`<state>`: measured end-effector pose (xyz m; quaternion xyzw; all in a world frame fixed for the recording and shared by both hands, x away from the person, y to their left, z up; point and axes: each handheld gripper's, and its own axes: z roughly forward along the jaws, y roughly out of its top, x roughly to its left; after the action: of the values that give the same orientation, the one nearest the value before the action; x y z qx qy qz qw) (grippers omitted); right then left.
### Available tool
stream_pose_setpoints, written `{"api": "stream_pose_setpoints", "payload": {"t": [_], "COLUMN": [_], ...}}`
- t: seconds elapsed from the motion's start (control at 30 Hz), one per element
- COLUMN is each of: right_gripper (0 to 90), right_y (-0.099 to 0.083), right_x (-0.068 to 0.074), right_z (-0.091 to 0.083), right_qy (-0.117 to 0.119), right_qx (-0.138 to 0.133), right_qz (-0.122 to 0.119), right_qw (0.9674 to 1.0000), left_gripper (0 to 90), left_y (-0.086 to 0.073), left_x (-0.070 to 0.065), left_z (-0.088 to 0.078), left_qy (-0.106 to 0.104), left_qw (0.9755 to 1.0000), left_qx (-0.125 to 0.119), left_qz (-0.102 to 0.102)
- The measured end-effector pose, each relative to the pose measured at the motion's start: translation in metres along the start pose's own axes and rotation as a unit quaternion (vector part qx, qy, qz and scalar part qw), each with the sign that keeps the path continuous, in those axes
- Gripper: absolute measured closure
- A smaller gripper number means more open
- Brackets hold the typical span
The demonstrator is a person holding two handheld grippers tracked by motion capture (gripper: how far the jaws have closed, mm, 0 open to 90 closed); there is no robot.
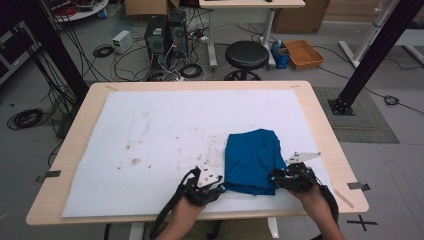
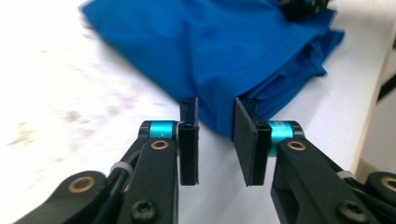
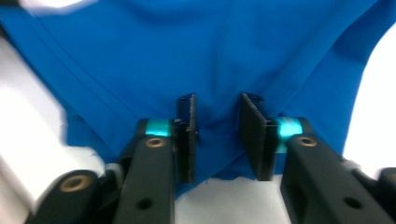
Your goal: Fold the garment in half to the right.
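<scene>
A folded blue cloth [image 1: 250, 160] lies on the white mat [image 1: 150, 125] near the table's front edge, right of centre. My left gripper [image 1: 221, 187] is at the cloth's near left corner. In the left gripper view the left gripper [image 2: 215, 135] has its pads apart, and the corner of the cloth [image 2: 210, 46] reaches into the gap untouched. My right gripper [image 1: 274, 177] is at the near right edge. In the right gripper view the cloth [image 3: 210, 51] bunches between the pads of the right gripper [image 3: 217, 130], with creases running into them.
Brown stains [image 1: 132, 161] mark the mat to the left of the cloth. The wooden table rim [image 1: 75, 150] frames the mat on all sides. On the floor beyond the far edge stand a black stool [image 1: 246, 55], computer towers and cables.
</scene>
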<state>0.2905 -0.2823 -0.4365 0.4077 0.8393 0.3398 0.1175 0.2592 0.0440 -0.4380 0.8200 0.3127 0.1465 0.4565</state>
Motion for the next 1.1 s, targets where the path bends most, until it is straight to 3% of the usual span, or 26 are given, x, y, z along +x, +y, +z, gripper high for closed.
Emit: {"api": "stream_pose_setpoints", "payload": {"t": [0.03, 0.17, 0.23, 0.27, 0.3, 0.37, 0.43, 0.5, 0.53, 0.6, 0.7, 0.73, 0.8, 0.87, 0.9, 1.03, 1.1], "right_gripper": [86.9, 86.8, 73.6, 70.1, 65.3, 62.5, 50.9, 61.9, 68.0, 76.2, 78.2, 76.9, 58.2, 35.3, 29.4, 20.0, 20.0], "right_y": [0.001, -0.001, -0.004, -0.004, -0.003, 0.002, 0.009, 0.017, 0.021, 0.023, 0.016, 0.013, 0.012, 0.009, 0.009, 0.010, 0.008], "right_x": [0.001, 0.007, 0.006, 0.006, 0.006, 0.002, -0.002, -0.008, -0.011, -0.013, -0.011, -0.011, -0.014, -0.016, -0.018, -0.031, -0.037], "right_z": [-0.002, -0.013, -0.015, -0.017, -0.020, -0.026, -0.029, -0.027, -0.021, -0.006, 0.016, 0.015, 0.007, -0.004, -0.011, -0.031, -0.038], "right_qy": [-0.001, -0.004, 0.034, 0.040, 0.029, 0.030, -0.005, -0.044, -0.053, -0.030, -0.039, -0.041, -0.029, -0.041, -0.051, -0.086, -0.104], "right_qx": [0.008, 0.027, 0.056, 0.055, 0.045, 0.019, -0.016, -0.062, -0.075, -0.075, -0.018, -0.026, -0.025, -0.074, -0.100, -0.157, -0.162], "right_qz": [-0.009, -0.022, -0.007, -0.006, -0.007, 0.001, 0.005, 0.000, 0.002, 0.002, -0.025, -0.033, -0.033, -0.025, -0.016, 0.012, 0.016], "right_qw": [0.9999, 0.9994, 0.9978, 0.9977, 0.9985, 0.9994, 0.9998, 0.9971, 0.9957, 0.9967, 0.9988, 0.9983, 0.9987, 0.9961, 0.9936, 0.9838, 0.9812], "left_gripper": [69.1, 60.1, 53.2, 49.2, 46.0, 40.0, 32.1, 31.1, 31.1, 31.1, 31.0, 30.8, 29.0, 28.6, 28.6, 28.2, 27.6], "left_y": [0.000, -0.003, -0.005, -0.006, -0.008, -0.013, -0.020, -0.025, -0.026, -0.029, -0.031, -0.031, -0.031, -0.031, -0.031, -0.037, -0.040], "left_x": [0.005, 0.033, 0.050, 0.058, 0.064, 0.076, 0.088, 0.099, 0.102, 0.108, 0.112, 0.113, 0.116, 0.119, 0.120, 0.126, 0.129], "left_z": [-0.005, -0.029, -0.040, -0.045, -0.050, -0.061, -0.071, -0.076, -0.077, -0.081, -0.085, -0.086, -0.089, -0.092, -0.093, -0.097, -0.098], "left_qy": [0.005, 0.015, 0.019, 0.018, 0.024, 0.042, 0.056, 0.069, 0.071, 0.075, 0.075, 0.078, 0.082, 0.087, 0.088, 0.088, 0.098], "left_qw": [0.9999, 0.9964, 0.9927, 0.9908, 0.9897, 0.9875, 0.9833, 0.9791, 0.9786, 0.9779, 0.9788, 0.9787, 0.9781, 0.9775, 0.9771, 0.9780, 0.9772], "left_qx": [-0.009, -0.056, -0.073, -0.080, -0.086, -0.095, -0.107, -0.114, -0.114, -0.121, -0.128, -0.131, -0.139, -0.147, -0.150, -0.163, -0.176], "left_qz": [-0.010, -0.061, -0.094, -0.108, -0.112, -0.119, -0.136, -0.154, -0.156, -0.153, -0.140, -0.137, -0.132, -0.124, -0.123, -0.094, -0.067]}}
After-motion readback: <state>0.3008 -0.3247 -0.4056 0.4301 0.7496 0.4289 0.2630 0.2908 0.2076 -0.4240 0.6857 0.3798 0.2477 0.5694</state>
